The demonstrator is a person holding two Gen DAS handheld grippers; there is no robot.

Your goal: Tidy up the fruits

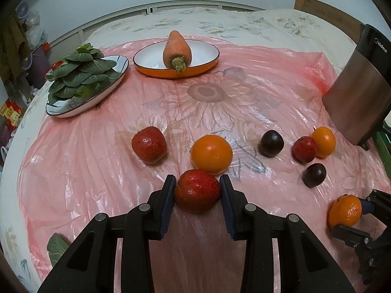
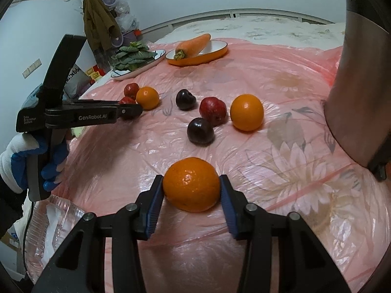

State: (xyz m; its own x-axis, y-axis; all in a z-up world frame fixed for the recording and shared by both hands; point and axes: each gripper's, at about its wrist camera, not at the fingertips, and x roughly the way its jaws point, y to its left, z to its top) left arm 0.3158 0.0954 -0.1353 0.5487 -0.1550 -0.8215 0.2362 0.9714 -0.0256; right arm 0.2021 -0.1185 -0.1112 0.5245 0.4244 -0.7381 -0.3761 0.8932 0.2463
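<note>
My left gripper (image 1: 197,185) is shut on a red fruit (image 1: 197,193) just above the pink plastic sheet (image 1: 207,102). In the right wrist view my right gripper (image 2: 191,183) has both pads pressed on an orange (image 2: 191,185). That orange (image 1: 344,210) also shows at the lower right of the left wrist view. Loose on the sheet lie another red fruit (image 1: 149,144), an orange (image 1: 211,153), two dark plums (image 1: 271,143) (image 1: 314,174), a small red fruit (image 1: 304,149) and a small orange (image 1: 323,141). A gloved hand (image 2: 14,156) holds the left gripper (image 2: 129,111).
At the back, a leafy green (image 1: 80,78) sits on a patterned plate (image 1: 73,112). A carrot (image 1: 177,51) lies in an orange-rimmed dish (image 1: 151,72). A steel kettle (image 1: 356,85) stands at the right. A clear plastic container (image 2: 56,219) is at the sheet's near-left edge.
</note>
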